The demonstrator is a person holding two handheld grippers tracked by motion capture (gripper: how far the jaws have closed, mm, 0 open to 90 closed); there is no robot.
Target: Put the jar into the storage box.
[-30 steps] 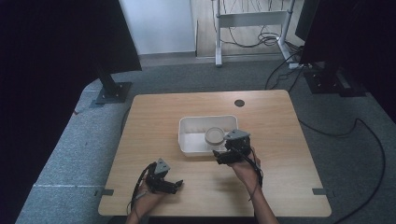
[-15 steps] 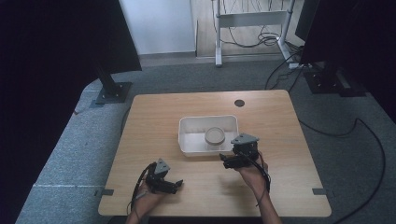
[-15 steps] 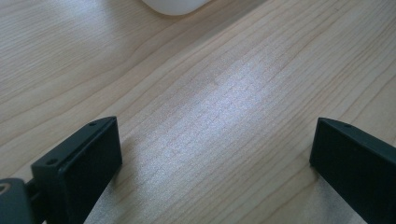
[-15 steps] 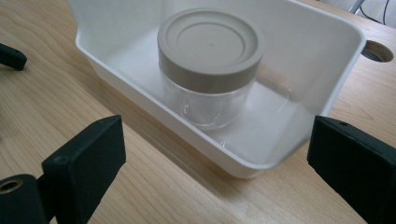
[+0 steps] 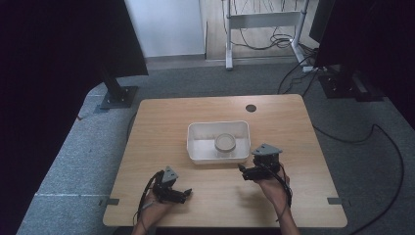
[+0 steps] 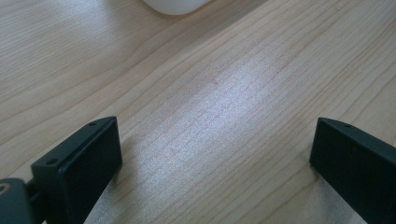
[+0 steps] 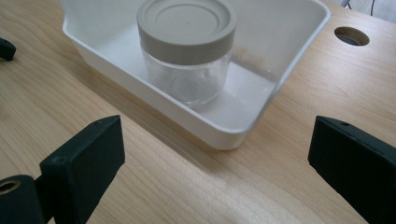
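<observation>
the jar (image 7: 186,51) in the tray (image 7: 299,56) looks rigid, slick, breakable; best gripped around the lid. both grippers, right (image 7: 217,163) and left (image 6: 212,163), are held wide apart.

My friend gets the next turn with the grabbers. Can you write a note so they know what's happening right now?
Left gripper: open, holding nothing, low over the near left of the table.
Right gripper: open, holding nothing, just outside the near right corner of the white tray.
Jar: upright inside the tray, beige lid on.
Done: the jar sits in the tray and is let go.
Left: probably nothing for the jar.
</observation>
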